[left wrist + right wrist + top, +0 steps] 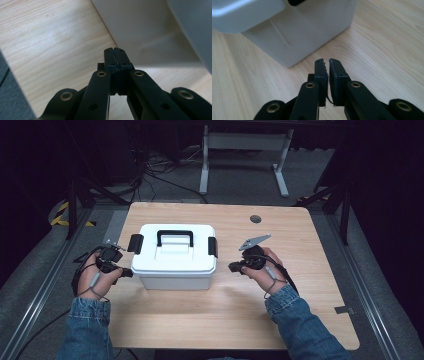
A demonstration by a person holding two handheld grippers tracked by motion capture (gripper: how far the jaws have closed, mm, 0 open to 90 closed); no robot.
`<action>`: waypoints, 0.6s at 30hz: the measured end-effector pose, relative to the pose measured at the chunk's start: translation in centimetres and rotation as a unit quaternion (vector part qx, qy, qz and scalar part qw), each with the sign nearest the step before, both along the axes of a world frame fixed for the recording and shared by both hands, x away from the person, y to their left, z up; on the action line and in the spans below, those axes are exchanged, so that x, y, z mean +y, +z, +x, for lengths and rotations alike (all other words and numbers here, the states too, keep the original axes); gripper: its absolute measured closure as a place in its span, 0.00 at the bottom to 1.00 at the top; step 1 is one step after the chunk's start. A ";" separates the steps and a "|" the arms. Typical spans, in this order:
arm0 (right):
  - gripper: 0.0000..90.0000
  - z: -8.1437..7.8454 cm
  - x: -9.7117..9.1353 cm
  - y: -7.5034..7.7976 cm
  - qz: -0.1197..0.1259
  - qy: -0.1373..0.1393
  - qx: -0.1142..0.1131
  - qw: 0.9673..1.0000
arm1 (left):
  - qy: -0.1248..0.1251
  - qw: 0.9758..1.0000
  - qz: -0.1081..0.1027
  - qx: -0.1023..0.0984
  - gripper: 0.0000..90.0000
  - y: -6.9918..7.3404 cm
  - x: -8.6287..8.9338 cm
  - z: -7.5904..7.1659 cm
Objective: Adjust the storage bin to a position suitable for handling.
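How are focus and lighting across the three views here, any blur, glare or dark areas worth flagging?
High view: the light wooden table is evenly lit, the surrounding floor falls into dark. Left gripper view: the white plastic lidded box is soft and shadowed under its rim, the left gripper sharp. Right gripper view: the right gripper is crisp, the box blurred, no glare.

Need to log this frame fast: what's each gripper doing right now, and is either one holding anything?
Left gripper: shut, empty, beside the white box.
Right gripper: shut but for a thin slit, empty, near the box's other side.
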State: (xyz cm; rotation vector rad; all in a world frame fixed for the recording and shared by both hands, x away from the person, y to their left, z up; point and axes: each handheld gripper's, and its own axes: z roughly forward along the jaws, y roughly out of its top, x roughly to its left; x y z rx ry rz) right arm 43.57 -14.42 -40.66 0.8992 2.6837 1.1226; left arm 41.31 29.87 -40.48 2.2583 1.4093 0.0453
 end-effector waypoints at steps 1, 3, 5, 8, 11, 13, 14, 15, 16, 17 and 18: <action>0.97 0.1 0.4 -0.1 0.003 0.001 -0.002 1.000 | 0.003 1.000 -0.004 -0.002 1.00 -0.3 0.0 0.2; 0.99 0.5 1.4 -0.5 0.013 0.003 -0.002 1.000 | 0.003 1.000 -0.007 -0.003 1.00 -0.5 -0.2 0.5; 1.00 0.8 2.1 -0.9 0.024 0.006 0.004 1.000 | -0.009 1.000 -0.014 0.001 1.00 -0.7 -0.4 0.6; 1.00 0.7 3.2 -1.5 0.032 0.018 0.008 0.999 | -0.022 1.000 -0.017 0.006 0.99 -0.8 -1.1 0.7; 1.00 0.4 4.1 -1.8 0.027 0.025 0.005 0.999 | -0.025 0.999 -0.020 0.005 1.00 -0.8 -1.1 0.7; 1.00 0.4 4.4 -1.8 0.017 0.025 -0.004 1.000 | -0.024 1.000 -0.018 0.002 1.00 -0.8 -1.2 0.6; 1.00 0.3 4.4 -1.8 0.017 0.025 -0.004 1.000 | -0.025 1.000 -0.018 0.002 1.00 -0.8 -1.2 0.6; 1.00 0.3 4.4 -1.8 0.015 0.026 -0.002 1.000 | -0.026 0.999 -0.020 0.001 1.00 -0.8 -1.3 0.6; 1.00 0.2 4.3 -1.8 0.015 0.026 -0.003 1.000 | -0.028 0.999 -0.020 0.002 1.00 -0.8 -1.4 0.6; 1.00 0.1 4.2 -1.8 0.014 0.025 -0.004 1.000 | -0.032 0.999 -0.019 0.002 1.00 -0.8 -1.6 0.6; 1.00 0.0 4.1 -1.8 0.011 0.024 -0.004 1.000 | -0.036 0.999 -0.019 0.000 1.00 -0.8 -1.8 0.6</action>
